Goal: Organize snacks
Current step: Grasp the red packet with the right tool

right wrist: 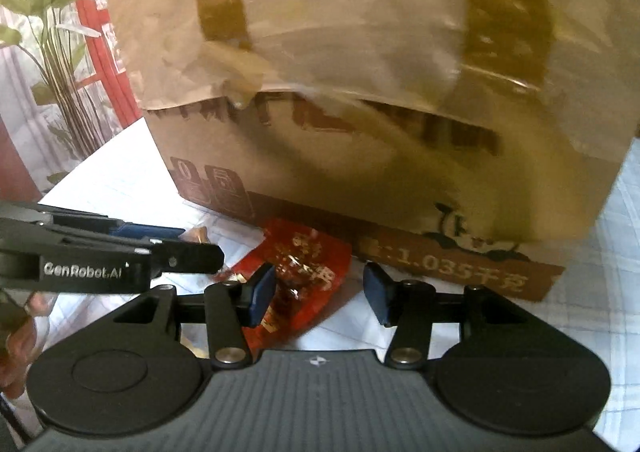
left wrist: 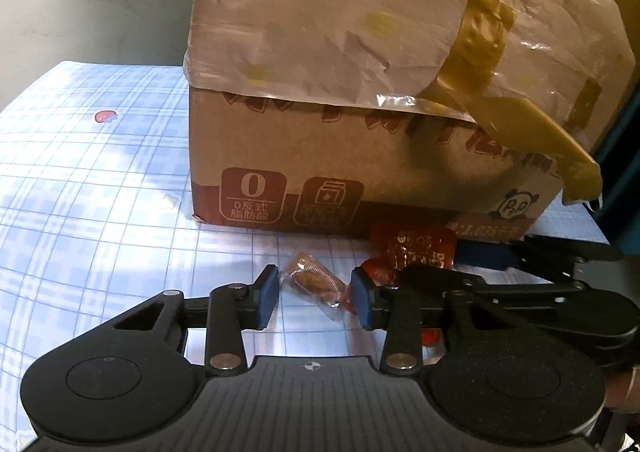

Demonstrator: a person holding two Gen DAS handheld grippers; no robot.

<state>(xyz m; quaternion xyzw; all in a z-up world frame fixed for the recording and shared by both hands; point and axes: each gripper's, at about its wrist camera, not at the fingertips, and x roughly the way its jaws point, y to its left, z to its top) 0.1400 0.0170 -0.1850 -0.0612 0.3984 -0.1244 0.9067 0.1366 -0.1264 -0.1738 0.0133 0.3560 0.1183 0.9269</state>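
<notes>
A small clear-wrapped brown snack (left wrist: pixel 314 279) lies on the blue checked tablecloth (left wrist: pixel 100 180), between the open fingers of my left gripper (left wrist: pixel 316 298). A red snack packet (left wrist: pixel 416 248) lies just right of it, against the foot of a cardboard box (left wrist: pixel 340 156). In the right wrist view the red packet (right wrist: pixel 304 276) lies between the open fingers of my right gripper (right wrist: pixel 324 294), nearer the left fingertip. My right gripper shows in the left wrist view (left wrist: pixel 520 256), reaching in from the right. My left gripper shows in the right wrist view (right wrist: pixel 176 248), at the left.
The cardboard box (right wrist: pixel 360 156) is large, lined with pale plastic held by brown tape, and stands close in front. A potted plant (right wrist: pixel 44 52) and a red frame (right wrist: pixel 100 52) stand beyond the table at left in the right wrist view. The table edge is at right (left wrist: pixel 600 228).
</notes>
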